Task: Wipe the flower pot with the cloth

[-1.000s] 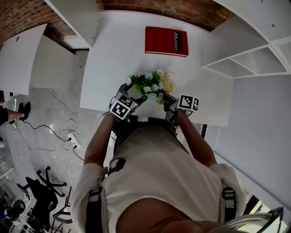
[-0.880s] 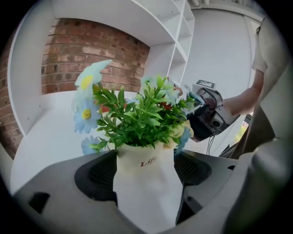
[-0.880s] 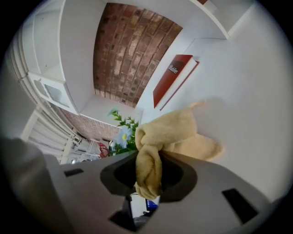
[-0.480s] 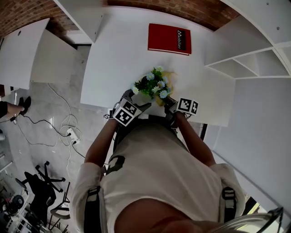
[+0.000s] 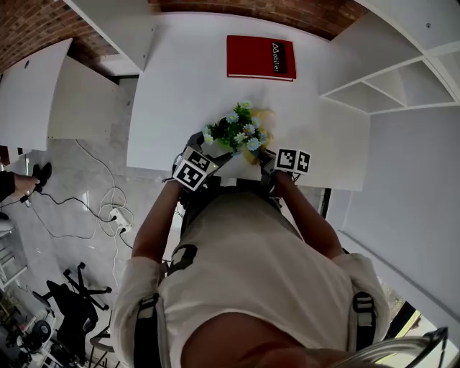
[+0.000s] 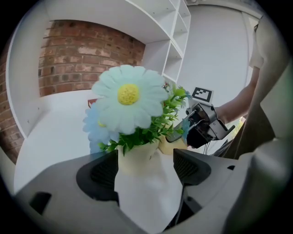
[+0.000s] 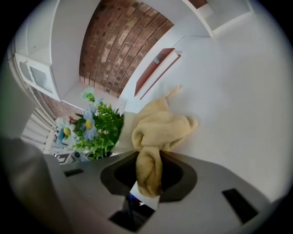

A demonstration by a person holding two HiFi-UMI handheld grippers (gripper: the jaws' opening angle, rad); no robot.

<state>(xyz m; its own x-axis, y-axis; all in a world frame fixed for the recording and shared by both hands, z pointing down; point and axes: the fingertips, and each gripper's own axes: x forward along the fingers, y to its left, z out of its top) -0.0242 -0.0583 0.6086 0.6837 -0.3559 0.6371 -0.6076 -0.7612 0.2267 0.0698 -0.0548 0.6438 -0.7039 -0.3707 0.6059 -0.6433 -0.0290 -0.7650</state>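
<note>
The left gripper [image 6: 144, 170] fingers [image 6: 103, 173] clamp the flower pot [image 6: 137, 157]; the right gripper [image 7: 149, 176] pinches the cloth [image 7: 160, 128], just right of the pot.

A white laminate counter [image 5: 180, 86] stands against a red brick wall [image 5: 251, 7]. To the counter's right rise white open shelves [image 5: 392, 79], and to its left is a low white cabinet [image 5: 79, 100]. Beside the counter's left edge, pale grey stone-patterned floor [image 5: 72, 180] carries loose white cables [image 5: 108, 205] and a black wheeled office chair [image 5: 72, 298]. The light is bright and even.
</note>
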